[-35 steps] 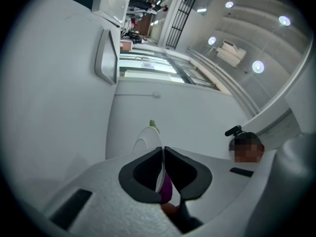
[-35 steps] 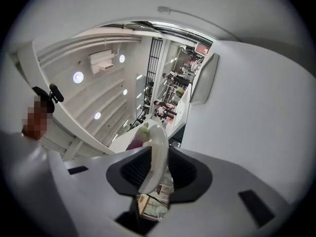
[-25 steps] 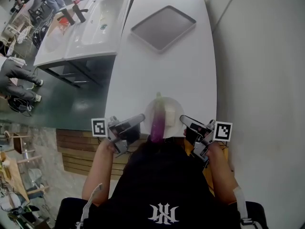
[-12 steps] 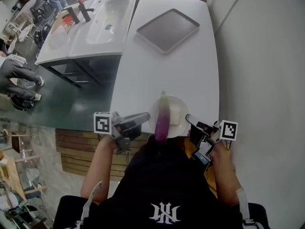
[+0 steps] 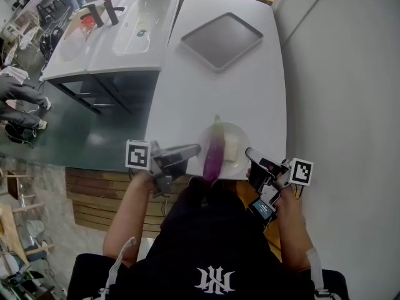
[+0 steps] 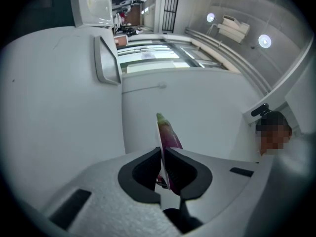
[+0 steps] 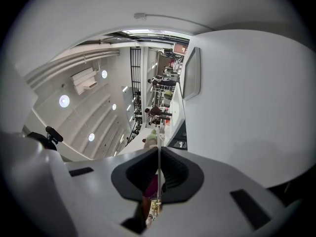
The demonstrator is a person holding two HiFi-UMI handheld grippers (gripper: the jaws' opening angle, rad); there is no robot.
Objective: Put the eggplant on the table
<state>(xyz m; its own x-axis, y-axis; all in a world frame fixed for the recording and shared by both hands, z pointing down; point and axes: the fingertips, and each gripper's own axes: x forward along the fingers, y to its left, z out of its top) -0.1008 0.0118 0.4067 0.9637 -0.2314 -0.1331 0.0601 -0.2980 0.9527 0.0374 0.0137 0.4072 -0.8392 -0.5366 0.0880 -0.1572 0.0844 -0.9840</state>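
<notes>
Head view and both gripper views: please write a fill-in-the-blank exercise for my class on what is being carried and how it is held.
1. The eggplant lies on a round plate whose colour is ____.
2. The left hand-held gripper and the right hand-held gripper are each shut on the plate's ____.
3. The tray at the far end of the table is ____ in colour.

Missing words: white; rim; grey.

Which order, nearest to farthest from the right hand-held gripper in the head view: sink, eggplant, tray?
1. eggplant, on the plate that the right hand-held gripper clamps.
2. tray, ahead, toward the table's far end.
3. sink, farthest, up at the left.
</notes>
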